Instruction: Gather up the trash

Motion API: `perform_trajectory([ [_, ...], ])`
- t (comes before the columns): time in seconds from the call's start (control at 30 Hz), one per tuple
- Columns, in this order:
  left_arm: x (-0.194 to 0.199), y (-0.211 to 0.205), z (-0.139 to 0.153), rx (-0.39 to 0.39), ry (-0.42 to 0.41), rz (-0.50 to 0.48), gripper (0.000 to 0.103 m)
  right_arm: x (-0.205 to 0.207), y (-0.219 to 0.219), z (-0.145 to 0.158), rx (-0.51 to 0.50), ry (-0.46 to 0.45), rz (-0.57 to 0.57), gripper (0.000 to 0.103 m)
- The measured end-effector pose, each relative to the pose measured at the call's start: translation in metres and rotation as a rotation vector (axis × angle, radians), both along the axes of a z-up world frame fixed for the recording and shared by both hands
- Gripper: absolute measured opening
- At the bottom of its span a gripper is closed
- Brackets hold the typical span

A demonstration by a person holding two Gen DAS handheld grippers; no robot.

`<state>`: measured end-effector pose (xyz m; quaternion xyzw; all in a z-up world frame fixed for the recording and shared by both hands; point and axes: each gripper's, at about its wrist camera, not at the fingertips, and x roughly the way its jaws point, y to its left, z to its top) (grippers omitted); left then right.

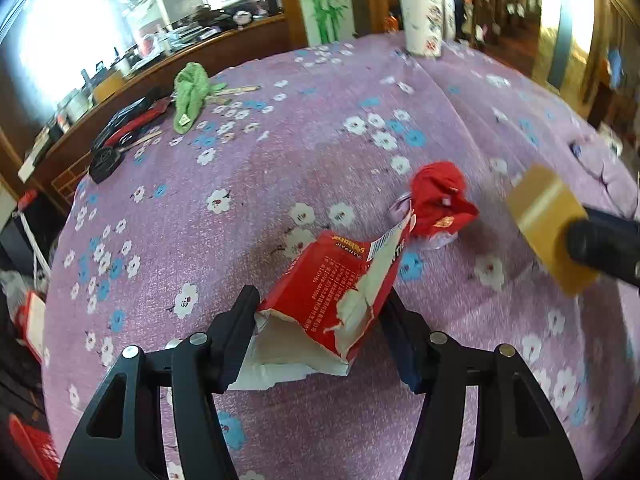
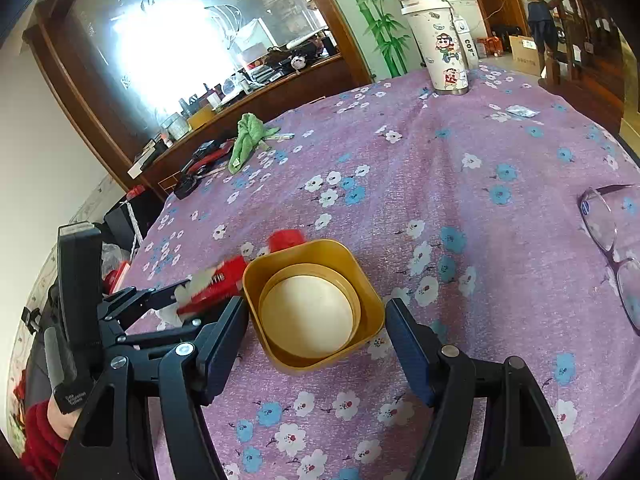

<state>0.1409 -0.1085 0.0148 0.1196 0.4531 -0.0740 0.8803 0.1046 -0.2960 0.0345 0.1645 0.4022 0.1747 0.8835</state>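
The torn red packet (image 1: 336,292) — a ripped paper sleeve with white print and a barcode strip — sits between the fingers of the left gripper (image 1: 320,316), its open, ragged end towards the camera. The left finger touches the packet's edge; the right finger lies right against the torn white flap, so the jaws stand at a middling width, closed in on the packet, though a firm squeeze cannot be confirmed. Just beyond it on the table lies a crumpled red wrapper (image 1: 440,204), touching the packet's far tip. The table is covered by a purple cloth (image 1: 280,168) printed with white and blue flowers.

The right gripper (image 2: 316,320) carries a yellow cup (image 2: 312,304), square-rimmed with a round pale bottom, its mouth turned to the camera — the left finger presses on its side, while the right finger looks a sliver clear of the other side, so the grip is not certain. From the left wrist view that cup (image 1: 548,224) appears blurred at the right, near the red wrapper.

Further off on the cloth stand a white tumbler (image 2: 440,48) with cartoon stickers, a green rag (image 2: 246,140) beside some dark items at the far left edge, and a pair of glasses (image 2: 608,240) at the right. A red sleeve (image 2: 40,432) shows at the lower left of the right wrist view.
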Motion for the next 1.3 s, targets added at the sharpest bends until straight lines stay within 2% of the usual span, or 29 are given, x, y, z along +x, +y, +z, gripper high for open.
perform_trajectory([
  [0.3,-0.012,0.008,0.008,-0.086,-0.065,0.053,0.056,-0.001,0.003,0.003,-0.021,-0.021,0.006,0.075],
  [0.47,-0.038,0.014,0.022,-0.123,-0.138,0.069,0.056,-0.009,0.015,0.009,-0.038,-0.052,0.037,0.075],
  [0.67,-0.067,0.031,0.028,-0.152,-0.211,0.096,0.057,-0.021,0.041,0.015,-0.118,-0.108,0.097,0.075],
  [0.9,-0.078,0.047,0.024,-0.169,-0.232,0.127,0.057,-0.022,0.05,0.009,-0.152,-0.108,0.129,0.075],
  [1.3,-0.082,0.048,0.022,-0.173,-0.245,0.09,0.057,-0.018,0.046,0.008,-0.144,-0.097,0.119,0.075],
])
